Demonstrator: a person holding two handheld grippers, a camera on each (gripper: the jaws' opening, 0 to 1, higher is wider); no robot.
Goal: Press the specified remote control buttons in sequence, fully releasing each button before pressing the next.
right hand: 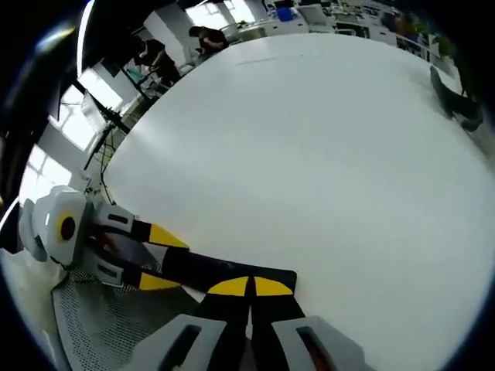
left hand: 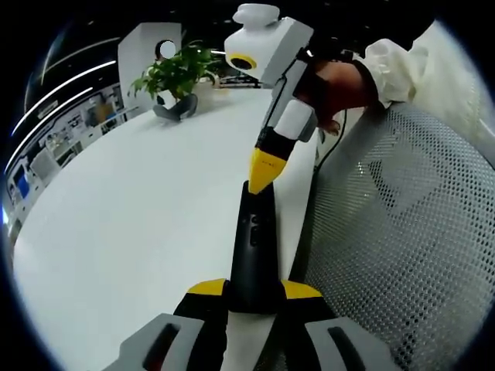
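A slim black remote (left hand: 251, 243) lies lengthwise at the white table's (left hand: 139, 201) edge. My left gripper (left hand: 254, 290) is shut on its near end, one yellow-tipped jaw on each side. From above, my right gripper (left hand: 264, 176) comes down with its yellow jaws shut together, its tip touching the remote's far end. In the right gripper view, my right gripper (right hand: 251, 287) rests shut on the remote (right hand: 209, 270), and the left gripper (right hand: 163, 259) clamps the remote's other end from the left. I cannot tell which button lies under the tip.
A potted plant (left hand: 179, 73) in a grey pot stands at the far end of the table. A mesh chair (left hand: 402, 232) sits close beside the table edge. A person's hand (left hand: 340, 85) holds the right gripper. People (right hand: 205, 35) stand by desks far behind the table (right hand: 309, 139).
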